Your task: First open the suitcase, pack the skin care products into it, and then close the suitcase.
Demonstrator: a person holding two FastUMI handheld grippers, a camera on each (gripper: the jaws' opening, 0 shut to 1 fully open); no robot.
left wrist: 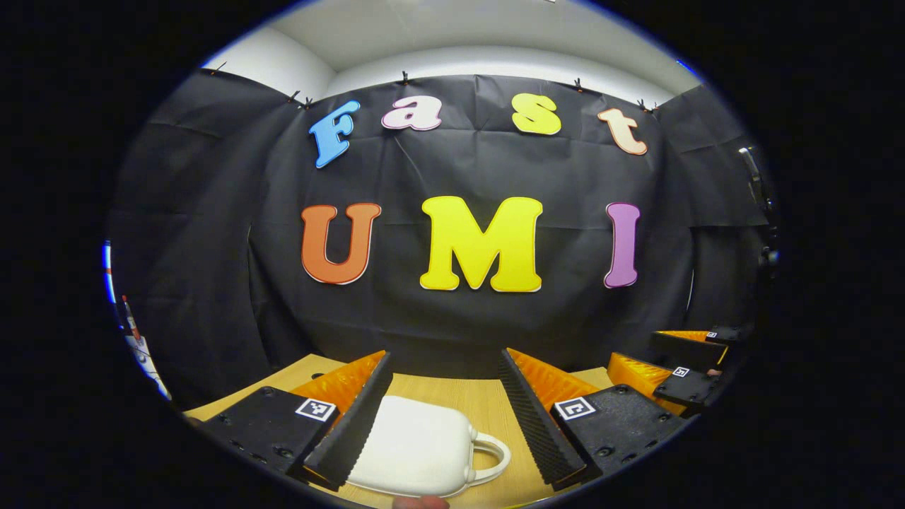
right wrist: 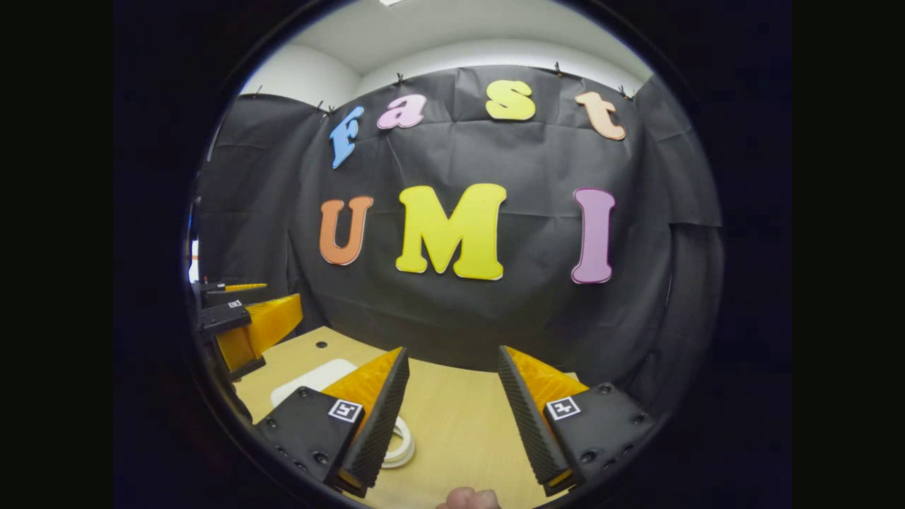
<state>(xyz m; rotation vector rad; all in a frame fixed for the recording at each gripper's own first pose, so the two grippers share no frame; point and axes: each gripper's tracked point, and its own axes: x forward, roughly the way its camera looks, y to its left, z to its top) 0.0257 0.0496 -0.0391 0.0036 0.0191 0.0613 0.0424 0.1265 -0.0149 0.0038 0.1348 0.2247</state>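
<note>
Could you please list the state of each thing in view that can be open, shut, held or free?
Suitcase: shut, lying flat on the table, handle toward the right gripper, not held.
Left gripper: open, above the suitcase, nothing between its fingers.
Right gripper: open, over bare table beside the handle, holding nothing.

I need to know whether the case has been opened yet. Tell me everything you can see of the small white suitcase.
The white suitcase lies flat on the wooden table, closed as far as I can tell. It is rounded at the corners, with a smooth, matte shell that looks like plastic. A white loop handle sticks out from its right end. It sits between the open fingers of the left gripper, partly hidden behind one; whether that finger touches it is unclear.
</note>
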